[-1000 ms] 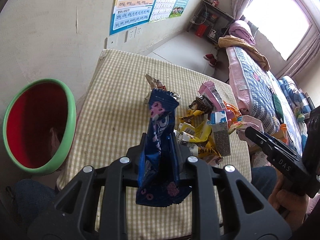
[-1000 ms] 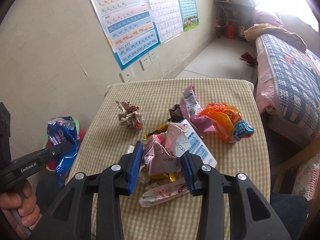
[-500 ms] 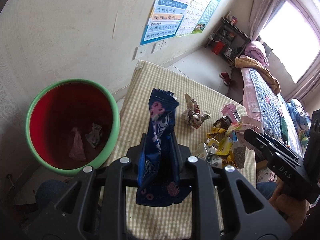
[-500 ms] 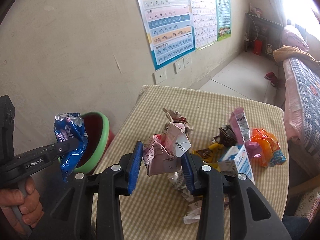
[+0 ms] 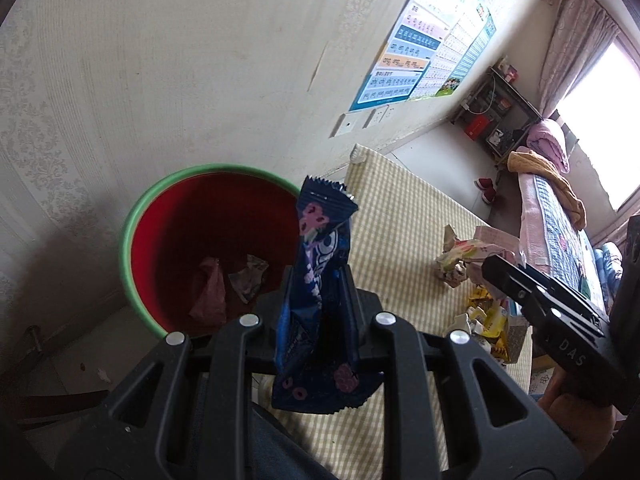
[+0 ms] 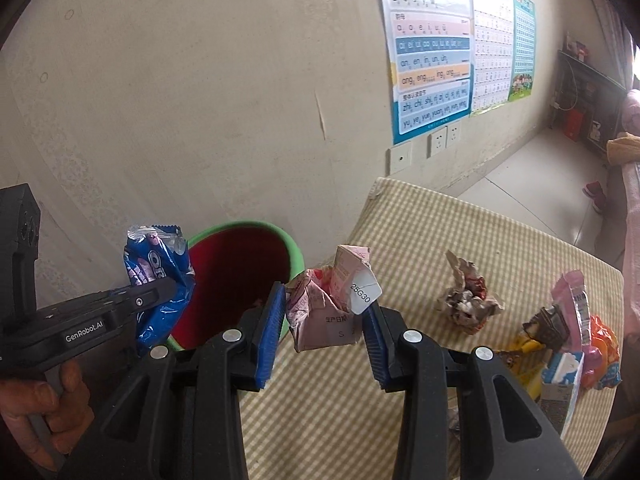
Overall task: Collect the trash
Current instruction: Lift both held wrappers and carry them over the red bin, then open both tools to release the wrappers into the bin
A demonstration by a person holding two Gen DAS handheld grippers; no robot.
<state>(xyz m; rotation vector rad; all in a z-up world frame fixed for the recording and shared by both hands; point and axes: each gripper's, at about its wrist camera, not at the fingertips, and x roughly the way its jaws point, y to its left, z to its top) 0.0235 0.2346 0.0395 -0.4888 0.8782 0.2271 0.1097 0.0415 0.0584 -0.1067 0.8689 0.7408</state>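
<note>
Between the fingers of the left hand-held gripper point(image 5: 318, 312) a dark blue snack wrapper point(image 5: 320, 292) stands upright, pinched near its lower half, with the mouth of the red bin point(image 5: 136, 264) just beyond and to the left of it. Two scraps already lie at the bottom of that green-rimmed bin. The right hand-held gripper point(image 6: 324, 322) is closed on a crumpled pink carton point(image 6: 332, 304) and hangs over the bench point(image 6: 500, 240) edge, beside the bin's rim. Farther out on the checked cloth lie a crumpled paper ball point(image 6: 466, 300) and, near the bench's right side, a heap of wrappers point(image 6: 568, 340).

Both loads look to be at the carry-to-bin stage. Next, each one needs to be brought squarely over the opening before the fingers part; the tall blue wrapper seems closest, though its light film could cling or drift onto the rim.
</note>
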